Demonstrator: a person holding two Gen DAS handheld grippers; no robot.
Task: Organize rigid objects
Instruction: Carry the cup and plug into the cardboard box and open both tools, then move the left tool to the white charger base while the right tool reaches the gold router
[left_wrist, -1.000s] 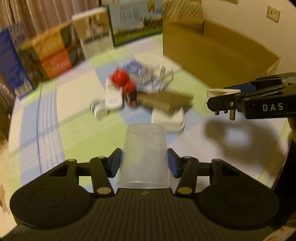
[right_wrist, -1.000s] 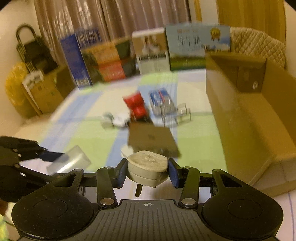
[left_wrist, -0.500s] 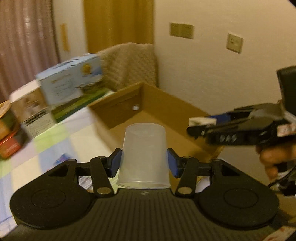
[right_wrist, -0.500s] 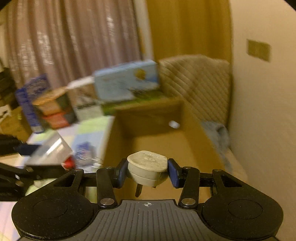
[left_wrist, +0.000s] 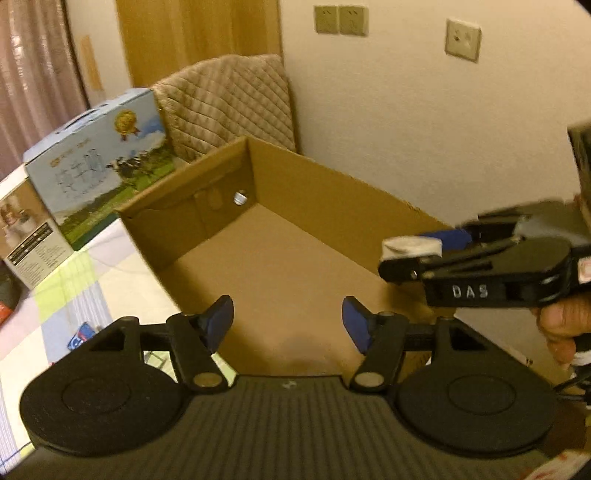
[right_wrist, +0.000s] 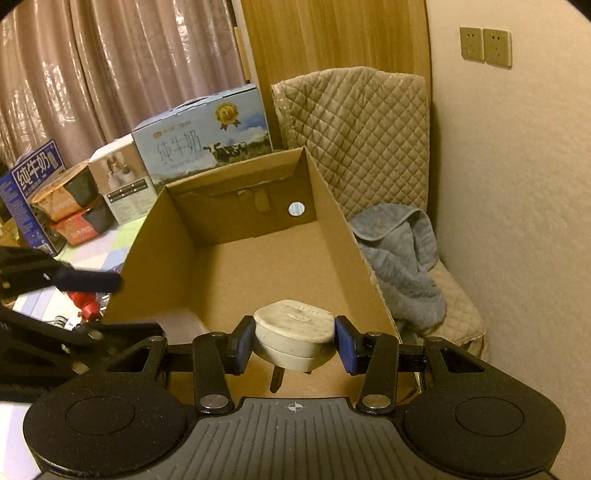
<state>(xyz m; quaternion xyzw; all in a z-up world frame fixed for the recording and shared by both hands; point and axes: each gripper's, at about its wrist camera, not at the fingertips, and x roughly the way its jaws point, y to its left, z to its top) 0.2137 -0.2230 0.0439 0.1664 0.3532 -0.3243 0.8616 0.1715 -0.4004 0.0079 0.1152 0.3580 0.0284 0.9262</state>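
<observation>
My left gripper (left_wrist: 288, 325) is open and empty over the near end of the open cardboard box (left_wrist: 280, 258). The plastic cup it held is out of sight in the left wrist view; a pale translucent shape (right_wrist: 177, 325) low at the box's near left corner in the right wrist view may be it. My right gripper (right_wrist: 294, 343) is shut on a white power plug (right_wrist: 293, 341), prongs down, above the box's near end (right_wrist: 258, 258). It also shows in the left wrist view (left_wrist: 413, 254), right of the left gripper.
Milk cartons and other boxes (right_wrist: 203, 140) stand along the table's far edge. A quilted chair (right_wrist: 354, 140) with a blue towel (right_wrist: 402, 254) sits right of the box, against the wall. Red objects (right_wrist: 86, 302) lie on the checked tablecloth (left_wrist: 66, 295) to the left.
My left gripper opened and the plastic cup left its jaws. Both grippers moved further over the box. The right gripper keeps its hold on the plug.
</observation>
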